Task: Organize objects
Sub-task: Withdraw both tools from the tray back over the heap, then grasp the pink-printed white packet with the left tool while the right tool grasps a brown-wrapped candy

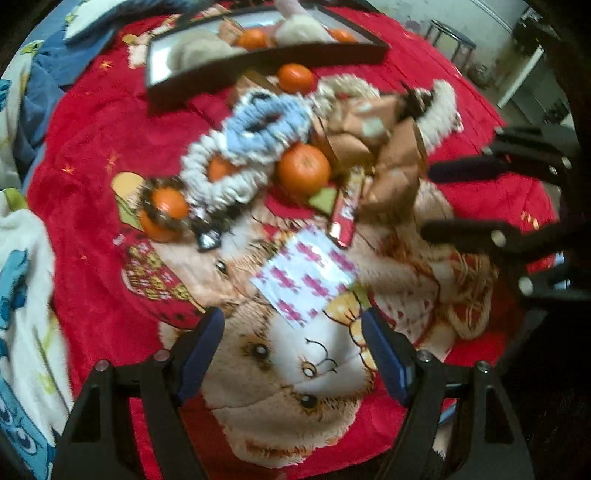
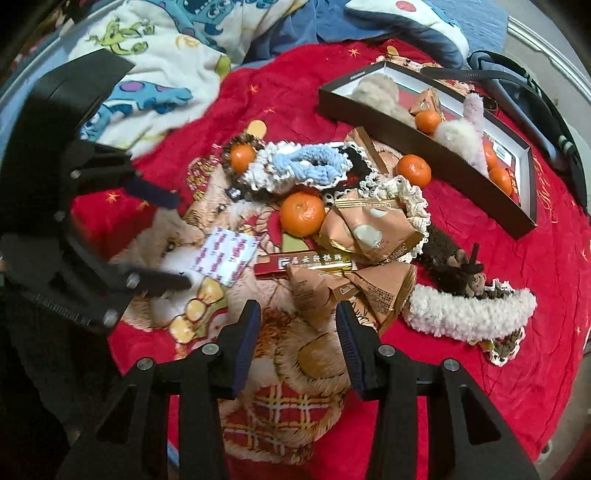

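A pile lies on the red blanket: tangerines, a blue scrunchie, tan snack packets, a red candy bar, a white packet with pink print and a cream fluffy headband. A dark shallow box at the back holds plush items and tangerines. My left gripper is open and empty, just short of the white packet. My right gripper is open and empty over the nearest tan packet. The right gripper also shows in the left wrist view.
A white cartoon-print blanket and blue bedding lie beyond the red blanket. A dark strap or bag lies behind the box. A metal stool stands on the floor past the bed.
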